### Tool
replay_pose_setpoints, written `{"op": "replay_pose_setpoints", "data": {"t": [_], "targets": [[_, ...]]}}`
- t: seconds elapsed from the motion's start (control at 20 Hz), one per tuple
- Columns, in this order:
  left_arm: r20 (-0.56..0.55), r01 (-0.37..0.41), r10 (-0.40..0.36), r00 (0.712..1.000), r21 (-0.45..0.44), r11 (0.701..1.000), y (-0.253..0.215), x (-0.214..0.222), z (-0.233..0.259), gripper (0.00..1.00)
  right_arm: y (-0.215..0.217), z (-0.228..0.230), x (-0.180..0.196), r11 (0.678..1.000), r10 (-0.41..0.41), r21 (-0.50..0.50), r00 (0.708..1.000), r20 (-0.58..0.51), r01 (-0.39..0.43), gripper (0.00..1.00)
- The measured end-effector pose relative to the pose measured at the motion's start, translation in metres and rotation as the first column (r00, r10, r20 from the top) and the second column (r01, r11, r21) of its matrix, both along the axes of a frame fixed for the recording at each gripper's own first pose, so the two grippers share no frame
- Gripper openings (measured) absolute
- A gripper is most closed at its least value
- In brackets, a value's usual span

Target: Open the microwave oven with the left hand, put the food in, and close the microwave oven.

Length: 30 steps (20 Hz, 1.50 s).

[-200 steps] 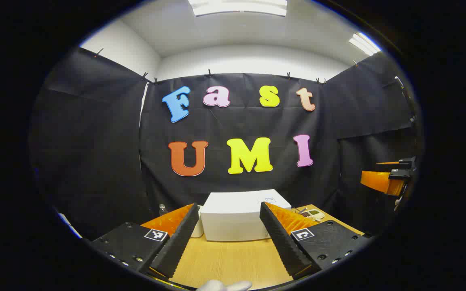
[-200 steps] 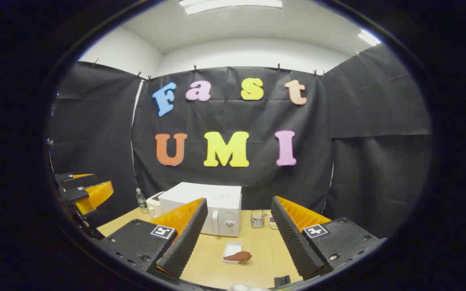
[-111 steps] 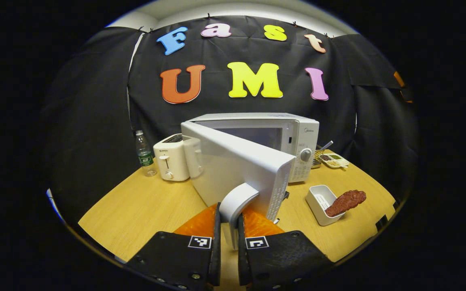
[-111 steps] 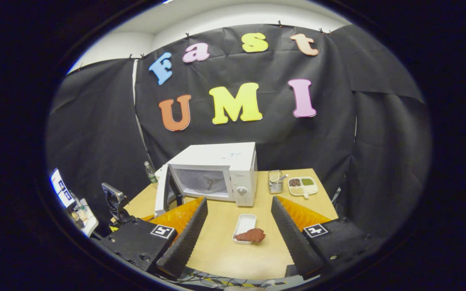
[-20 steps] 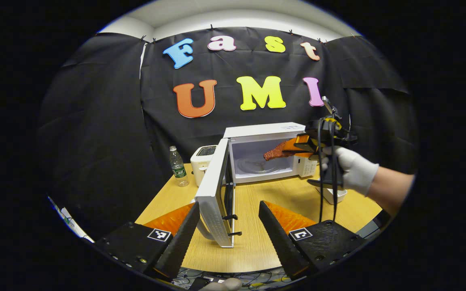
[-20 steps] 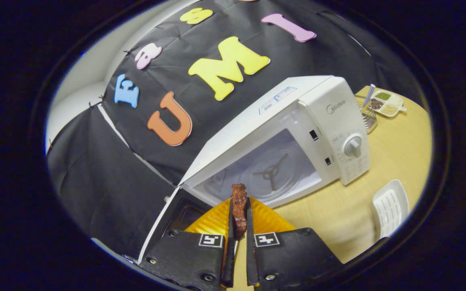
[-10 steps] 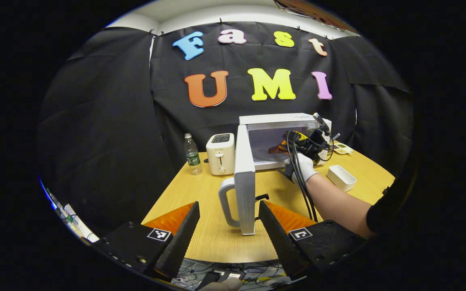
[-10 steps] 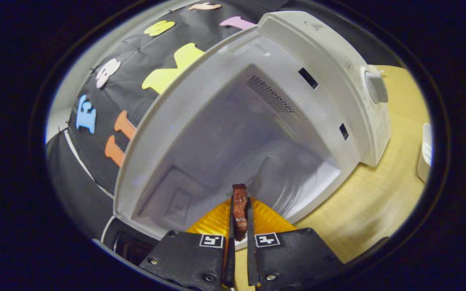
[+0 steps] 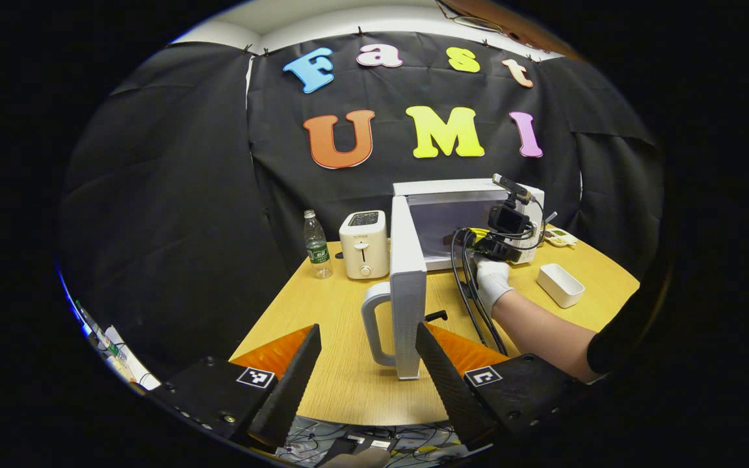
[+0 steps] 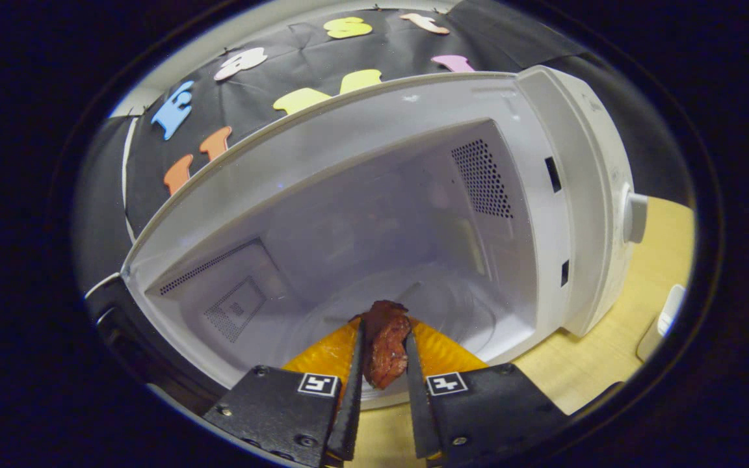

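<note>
Door open, food at the cavity mouth, 2 steps left.

Left gripper point(image 9: 360, 364) hangs back near the table edge, fingers spread, empty; microwave door point(image 9: 407, 286) swung wide just beyond. Right gripper point(image 10: 382, 383) pinches the food point(image 10: 385, 348) over the turntable (not released yet) inside the microwave point(image 10: 413, 214). Left to do: drop it, close door.

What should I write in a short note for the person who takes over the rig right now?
Left gripper: open, holding nothing, back from the edge of the microwave door.
Right gripper: jaws around the piece of meat, inside the mouth of the microwave oven; the grip looks a little loose.
Done: door wide open, meat lifted out of the white tray.
Left: set the meat on the turntable, withdraw, close the door with the left gripper.
</note>
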<state>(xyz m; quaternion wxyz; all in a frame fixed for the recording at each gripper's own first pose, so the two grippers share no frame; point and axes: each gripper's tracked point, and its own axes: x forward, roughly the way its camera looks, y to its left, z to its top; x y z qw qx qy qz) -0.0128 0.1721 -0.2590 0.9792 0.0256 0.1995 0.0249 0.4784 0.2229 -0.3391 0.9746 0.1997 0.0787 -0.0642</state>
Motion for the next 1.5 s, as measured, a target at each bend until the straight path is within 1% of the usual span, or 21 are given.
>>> {"op": "replay_pose_setpoints", "data": {"t": [0.05,0.1,0.15,0.2,0.25,0.3,0.35,0.45,0.5,0.55,0.65,0.7,0.8,0.85,0.95,1.0,1.05,1.15,1.2,1.45,1.5], "targets": [[-0.005,-0.009,0.009,1.0,0.002,1.0,0.002,0.0,0.0,0.9,-0.001,-0.001,0.002,1.0,-0.001,-0.022,1.0,-0.006,0.001,0.4],[-0.005,-0.015,0.015,1.0,0.001,1.0,0.002,0.002,-0.001,0.9,-0.001,-0.001,0.004,0.999,0.011,-0.038,1.0,-0.01,-0.011,0.51],[-0.004,-0.022,0.022,1.0,0.003,1.0,0.004,0.003,-0.001,0.9,0.001,0.0,0.004,0.999,0.019,-0.043,1.0,-0.01,-0.02,0.43],[-0.006,-0.024,0.024,1.0,0.002,1.0,0.004,0.004,-0.001,0.9,0.002,0.003,0.004,0.999,0.027,-0.038,1.0,-0.006,-0.027,0.55],[-0.007,-0.027,0.027,1.0,0.003,1.0,0.004,0.005,-0.002,0.9,0.001,0.006,0.003,0.998,0.023,-0.061,1.0,0.006,-0.022,0.49],[-0.009,-0.025,0.025,1.0,0.003,1.0,0.002,0.005,-0.003,0.9,-0.002,0.01,0.003,0.996,0.017,-0.085,1.0,0.013,-0.016,0.6],[-0.004,-0.027,0.027,1.0,0.008,1.0,0.0,0.007,-0.001,0.9,-0.001,0.013,0.003,0.995,0.02,-0.1,1.0,0.022,-0.018,0.59],[0.016,-0.024,0.024,1.0,0.015,1.0,0.001,0.009,0.006,0.9,0.004,0.014,0.003,0.995,0.052,-0.082,0.999,0.016,-0.05,0.88],[0.02,-0.028,0.028,0.999,0.018,0.999,-0.001,0.012,0.006,0.9,0.004,0.014,0.0,0.995,0.061,-0.077,0.998,0.013,-0.06,0.87],[0.022,-0.025,0.024,0.999,0.013,1.0,-0.003,0.013,0.007,0.9,0.001,0.018,-0.006,0.995,0.058,-0.079,0.998,0.017,-0.056,0.98],[0.029,-0.025,0.025,0.999,0.014,1.0,-0.003,0.015,0.012,0.9,-0.002,0.029,-0.021,0.994,0.07,-0.082,0.997,0.019,-0.069,0.99],[0.029,-0.03,0.03,0.999,0.014,0.999,-0.002,0.015,0.013,0.9,-0.002,0.038,-0.03,0.993,0.083,-0.085,0.997,0.011,-0.081,0.89],[0.045,-0.04,0.04,0.998,-0.008,0.999,0.0,0.018,0.023,0.9,-0.004,0.059,-0.057,0.987,0.115,-0.111,0.993,0.0,-0.114,0.9],[0.051,-0.044,0.046,0.998,-0.031,0.999,0.0,0.019,0.03,0.9,-0.007,0.073,-0.073,0.984,0.125,-0.125,0.992,-0.008,-0.125,1.0],[0.065,-0.04,0.044,0.997,-0.062,0.997,-0.002,0.024,0.042,0.9,-0.013,0.102,-0.106,0.974,0.162,-0.159,0.987,-0.023,-0.163,1.0],[0.081,-0.037,0.041,0.996,-0.058,0.998,-0.003,0.025,0.053,0.9,-0.015,0.116,-0.121,0.965,0.185,-0.183,0.982,-0.036,-0.188,0.9],[0.095,-0.03,0.034,0.995,-0.052,0.998,-0.002,0.027,0.062,0.9,-0.021,0.132,-0.142,0.952,0.205,-0.22,0.977,-0.05,-0.211,0.9],[0.137,-0.013,0.017,0.99,-0.033,0.999,-0.004,0.028,0.083,0.9,-0.04,0.161,-0.184,0.929,0.228,-0.283,0.971,-0.077,-0.241,0.9],[0.159,-0.001,0.004,0.987,-0.021,1.0,-0.006,0.03,0.093,0.9,-0.052,0.177,-0.205,0.919,0.229,-0.31,0.97,-0.085,-0.244,1.0],[0.238,0.055,-0.054,0.97,-0.001,0.998,-0.025,0.039,0.126,0.9,-0.125,0.226,-0.298,0.884,0.198,-0.41,0.975,-0.103,-0.223,1.0],[0.252,0.066,-0.065,0.965,0.002,0.998,-0.03,0.041,0.13,0.9,-0.141,0.229,-0.316,0.889,0.181,-0.408,0.977,-0.109,-0.21,0.92]]}}
